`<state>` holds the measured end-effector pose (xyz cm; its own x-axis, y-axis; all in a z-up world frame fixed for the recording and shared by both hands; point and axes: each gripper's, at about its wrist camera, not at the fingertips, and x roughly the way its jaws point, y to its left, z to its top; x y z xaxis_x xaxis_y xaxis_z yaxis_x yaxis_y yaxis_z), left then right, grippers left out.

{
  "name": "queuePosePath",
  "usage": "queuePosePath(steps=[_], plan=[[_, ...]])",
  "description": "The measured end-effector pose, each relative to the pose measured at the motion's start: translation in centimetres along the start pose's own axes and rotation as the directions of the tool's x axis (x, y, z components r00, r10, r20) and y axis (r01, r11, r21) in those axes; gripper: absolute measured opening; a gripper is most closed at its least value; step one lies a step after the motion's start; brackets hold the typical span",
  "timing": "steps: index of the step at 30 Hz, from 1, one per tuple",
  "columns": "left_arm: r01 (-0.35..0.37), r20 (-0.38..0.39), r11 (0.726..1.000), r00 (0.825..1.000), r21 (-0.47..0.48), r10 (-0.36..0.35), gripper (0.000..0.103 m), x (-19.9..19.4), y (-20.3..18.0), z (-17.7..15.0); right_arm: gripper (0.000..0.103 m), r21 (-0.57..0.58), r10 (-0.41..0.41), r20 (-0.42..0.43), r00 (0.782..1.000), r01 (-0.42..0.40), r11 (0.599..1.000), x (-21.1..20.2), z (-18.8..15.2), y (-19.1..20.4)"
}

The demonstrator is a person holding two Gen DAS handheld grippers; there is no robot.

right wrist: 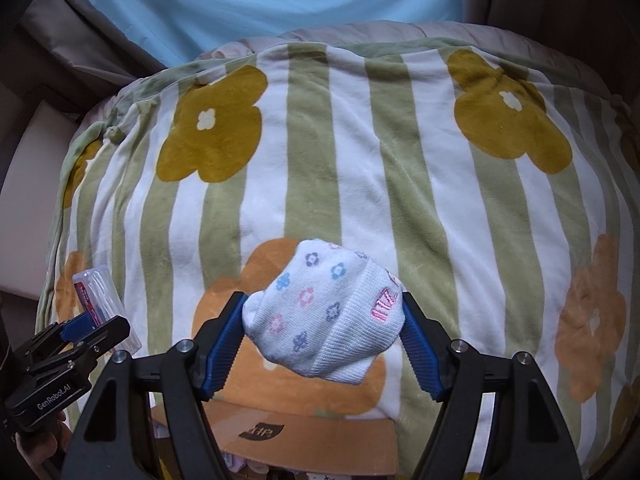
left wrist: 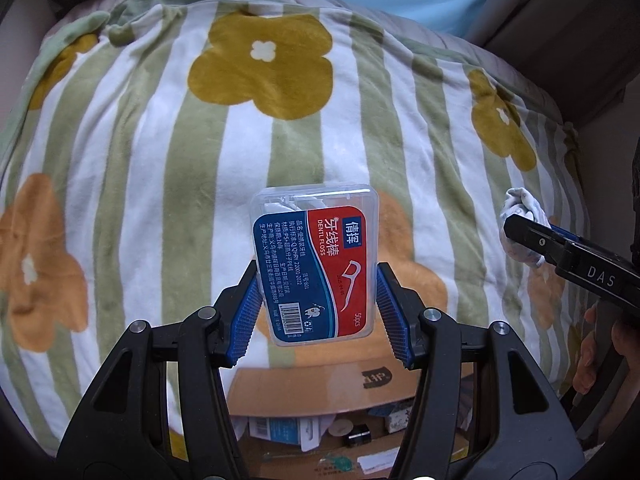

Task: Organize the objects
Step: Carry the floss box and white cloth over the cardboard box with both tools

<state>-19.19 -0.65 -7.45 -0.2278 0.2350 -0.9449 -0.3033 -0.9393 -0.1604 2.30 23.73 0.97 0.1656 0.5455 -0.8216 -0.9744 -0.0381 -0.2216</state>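
Your left tongs (left wrist: pixel 318 308) clamp the clear plastic dental floss box with its red-and-blue label (left wrist: pixel 314 266); your right tongs (right wrist: pixel 322 336) squeeze the rolled white flower-print sock (right wrist: pixel 324 314), both above the green-striped floral blanket (left wrist: pixel 160 140), near the open cardboard box (left wrist: pixel 320 392).

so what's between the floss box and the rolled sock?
Nothing: in the left wrist view only bare striped blanket shows between the floss box, held in the left claw, and the rolled sock.
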Motion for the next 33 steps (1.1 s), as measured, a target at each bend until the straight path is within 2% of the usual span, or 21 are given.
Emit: queuePosePath(steps=[8,15,26,33], plan=[[0.022,0.028,1.0,0.999,0.013,-0.022,0.052,-4.7,-1.1,-3.9,0.07,-0.038,0.032,0.062,0.998,-0.029,0.999,-4.9,-3.2,1.4],[0.01,0.043,0.999,0.999,0.039,-0.012,0.052,-6.9,-1.8,-8.1,0.07,-0.093,0.028,0.095,0.995,-0.019,0.995,-7.1,-7.1,2.4],[-0.01,0.035,0.999,0.999,0.043,0.009,0.052,-7.3,-1.6,-15.8,0.07,-0.139,0.025,0.106,0.994,-0.01,0.99,-7.1,-14.4,2.6],[-0.016,0.015,0.999,1.0,0.045,0.016,0.052,-5.4,-0.8,-19.5,0.07,-0.156,0.015,0.09,0.996,-0.001,0.988,-5.4,-18.1,2.4]])
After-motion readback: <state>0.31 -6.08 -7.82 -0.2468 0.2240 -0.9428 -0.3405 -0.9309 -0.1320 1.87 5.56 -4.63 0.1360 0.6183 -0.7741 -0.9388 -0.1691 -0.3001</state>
